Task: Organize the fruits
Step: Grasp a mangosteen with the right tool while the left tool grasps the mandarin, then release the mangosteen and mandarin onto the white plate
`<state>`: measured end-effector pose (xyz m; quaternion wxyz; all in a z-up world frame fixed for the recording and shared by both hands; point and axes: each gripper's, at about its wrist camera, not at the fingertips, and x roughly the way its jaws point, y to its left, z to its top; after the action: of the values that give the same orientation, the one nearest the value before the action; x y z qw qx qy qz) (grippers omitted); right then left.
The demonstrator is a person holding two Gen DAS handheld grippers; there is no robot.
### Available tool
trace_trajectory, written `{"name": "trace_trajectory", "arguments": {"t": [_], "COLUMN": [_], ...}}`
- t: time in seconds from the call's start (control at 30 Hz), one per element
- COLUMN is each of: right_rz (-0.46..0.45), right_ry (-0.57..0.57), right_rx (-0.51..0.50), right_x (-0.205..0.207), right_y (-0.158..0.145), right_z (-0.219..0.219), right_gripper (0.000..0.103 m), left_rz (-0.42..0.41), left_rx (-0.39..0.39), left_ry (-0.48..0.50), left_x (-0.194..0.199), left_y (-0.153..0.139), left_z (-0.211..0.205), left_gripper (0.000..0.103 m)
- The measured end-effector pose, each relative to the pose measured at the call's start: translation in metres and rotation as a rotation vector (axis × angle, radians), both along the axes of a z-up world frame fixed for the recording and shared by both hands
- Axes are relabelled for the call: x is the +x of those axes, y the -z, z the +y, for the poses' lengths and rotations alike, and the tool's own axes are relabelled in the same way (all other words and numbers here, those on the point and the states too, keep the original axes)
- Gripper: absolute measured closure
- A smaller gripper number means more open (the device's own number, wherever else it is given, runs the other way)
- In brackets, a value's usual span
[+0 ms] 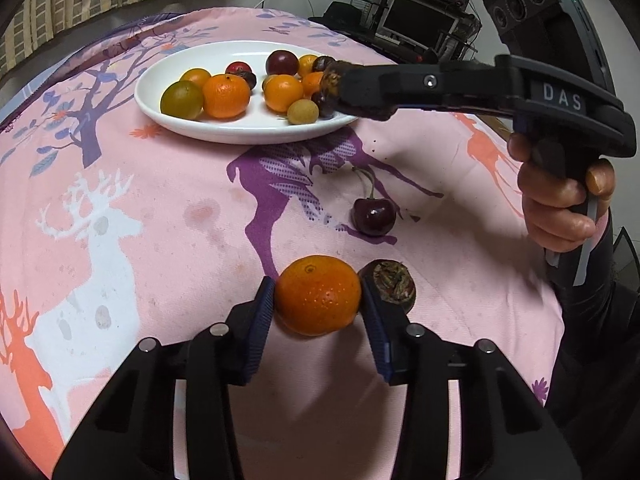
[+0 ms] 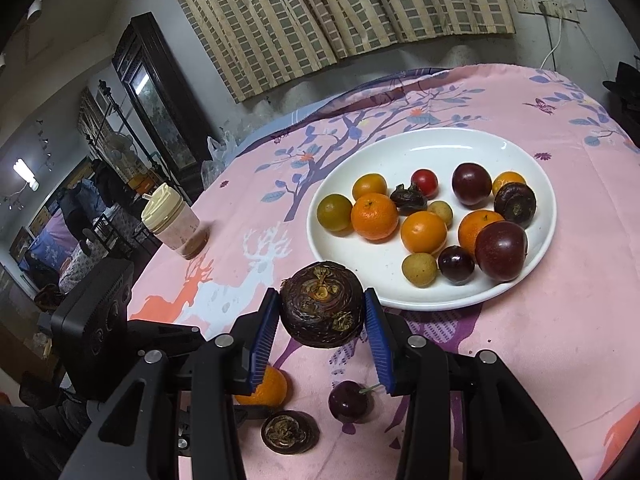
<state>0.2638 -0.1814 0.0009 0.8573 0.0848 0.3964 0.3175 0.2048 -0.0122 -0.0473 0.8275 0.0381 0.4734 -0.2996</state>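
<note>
Left gripper (image 1: 318, 308) clamped on round orange mandarin (image 1: 318, 295) resting on pink deer-print tablecloth (image 1: 168, 200); dark brown water chestnut (image 1: 390, 285) touching at 3 o'clock, dark red cherry (image 1: 373, 216) at 1 o'clock. Right gripper (image 2: 321, 314) pinching second dark brown flat chestnut (image 2: 322, 310), lifted just off near rim of white oval plate (image 2: 432, 148) of mixed fruit. Lidded plastic cup (image 2: 174, 222) at 10 o'clock.

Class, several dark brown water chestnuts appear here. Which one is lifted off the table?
The water chestnut clamped in the right gripper near the plate. The others lie on the tablecloth or on the plate.
</note>
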Motion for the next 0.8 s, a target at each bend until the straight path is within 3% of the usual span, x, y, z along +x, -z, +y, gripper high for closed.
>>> {"name": "trace_trajectory", "arguments": {"t": [0.2, 0.37, 0.53, 0.6, 0.63, 0.73, 0.8], "right_rz": [-0.106, -0.175, -0.185, -0.204, -0.192, -0.195, -0.2], "right_ry": [0.064, 0.223, 0.258, 0.279, 0.277, 0.224, 0.19], "right_rx": [-0.001, -0.059, -0.084, -0.095, -0.085, -0.052, -0.097], "right_x": [0.006, 0.037, 0.061, 0.062, 0.06, 0.046, 0.036], "right_y": [-0.011, -0.008, 0.001, 0.002, 0.001, -0.009, -0.013], "right_z": [-0.008, -0.021, -0.029, -0.031, -0.034, -0.035, -0.027], "right_gripper": [0.06, 0.06, 0.058, 0.044, 0.044, 0.044, 0.044], "left_rz": [-0.068, -0.236, -0.292, -0.303, -0.321, -0.382, -0.399], "left_rx": [-0.034, -0.018, 0.011, 0.037, 0.062, 0.098, 0.097], "left_ry": [-0.058, -0.197, -0.292, -0.373, -0.42, -0.439, -0.453], "left_x": [0.018, 0.069, 0.121, 0.131, 0.13, 0.115, 0.102], "left_y": [-0.028, -0.067, -0.068, -0.068, -0.069, -0.078, -0.085], "left_z": [0.003, -0.008, -0.034, -0.034, -0.031, -0.022, -0.012], "left_gripper": [0.06, 0.06, 0.059, 0.034, 0.018, 0.013, 0.008]}}
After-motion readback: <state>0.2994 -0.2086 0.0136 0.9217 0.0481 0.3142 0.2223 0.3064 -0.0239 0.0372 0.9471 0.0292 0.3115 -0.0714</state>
